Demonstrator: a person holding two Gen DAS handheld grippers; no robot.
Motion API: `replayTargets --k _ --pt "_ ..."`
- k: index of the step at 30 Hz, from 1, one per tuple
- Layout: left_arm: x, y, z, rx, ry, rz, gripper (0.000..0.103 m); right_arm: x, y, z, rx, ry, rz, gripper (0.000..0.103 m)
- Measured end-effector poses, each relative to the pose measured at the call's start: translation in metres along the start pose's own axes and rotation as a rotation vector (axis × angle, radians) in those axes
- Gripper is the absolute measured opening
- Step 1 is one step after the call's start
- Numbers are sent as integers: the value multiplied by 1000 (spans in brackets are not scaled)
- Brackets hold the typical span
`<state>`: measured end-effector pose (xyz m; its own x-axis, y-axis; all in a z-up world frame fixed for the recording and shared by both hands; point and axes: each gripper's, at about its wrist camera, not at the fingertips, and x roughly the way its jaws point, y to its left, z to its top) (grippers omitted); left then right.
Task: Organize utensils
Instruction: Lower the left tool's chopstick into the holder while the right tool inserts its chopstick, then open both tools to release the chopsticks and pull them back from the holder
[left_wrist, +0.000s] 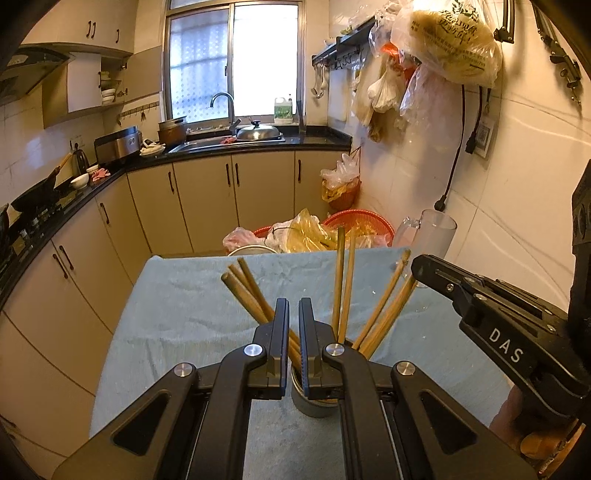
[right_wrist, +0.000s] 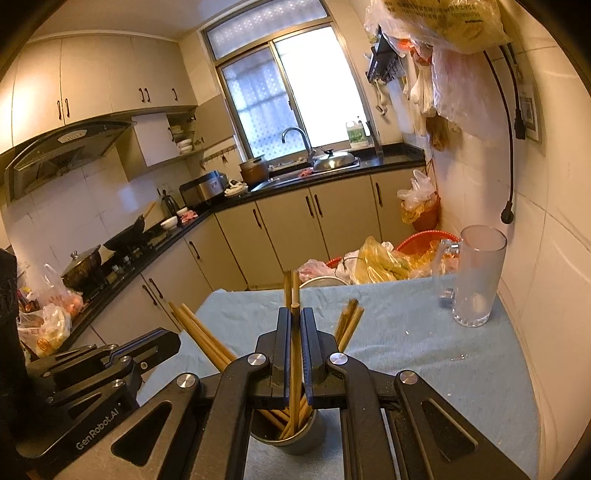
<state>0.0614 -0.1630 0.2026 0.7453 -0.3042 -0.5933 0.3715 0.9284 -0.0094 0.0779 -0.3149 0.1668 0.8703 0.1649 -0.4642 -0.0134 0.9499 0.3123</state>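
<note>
A metal cup (left_wrist: 314, 400) (right_wrist: 295, 439) stands on the blue cloth (left_wrist: 192, 314) and holds several wooden chopsticks (left_wrist: 341, 280) (right_wrist: 207, 332) that fan outward. My left gripper (left_wrist: 293, 310) hangs just above the cup, its jaws nearly closed with a thin gap and nothing clearly between them. My right gripper (right_wrist: 294, 319) is closed on one upright chopstick (right_wrist: 294, 354) whose lower end sits in the cup. The right gripper also shows in the left wrist view (left_wrist: 424, 269), and the left gripper shows in the right wrist view (right_wrist: 162, 341).
A clear glass mug (right_wrist: 478, 273) (left_wrist: 428, 236) stands at the cloth's far right by the tiled wall. Behind the table are red baskets (left_wrist: 358, 223) with plastic bags. Kitchen counter, sink and stove lie to the left and back.
</note>
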Motion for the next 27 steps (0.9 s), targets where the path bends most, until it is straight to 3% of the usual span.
replayTargets --k 12,14,16,17,20,22,27 --pt "-1 3 -10 -11 18 2 6 9 1 -5 -22 19 -25 6" --pt "-1 3 -12 -14 26 5 10 11 0 -5 -17 25 -26 6" --pt "-2 6 -15 -26 35 8 30 10 -1 -6 -9 26 -27 6" --pt "-3 9 -17 -36 36 9 36 10 -2 -6 -4 27 -29 6" --pt "-7 16 -20 -63 31 19 42 8 -3 -6 0 26 -31 16" --pt "-8 20 -22 -77 40 21 45 5 -1 -6 -4 16 -34 33" --pt "-16 31 -29 -126 59 24 52 -9 5 -3 -9 -3 -30 40"
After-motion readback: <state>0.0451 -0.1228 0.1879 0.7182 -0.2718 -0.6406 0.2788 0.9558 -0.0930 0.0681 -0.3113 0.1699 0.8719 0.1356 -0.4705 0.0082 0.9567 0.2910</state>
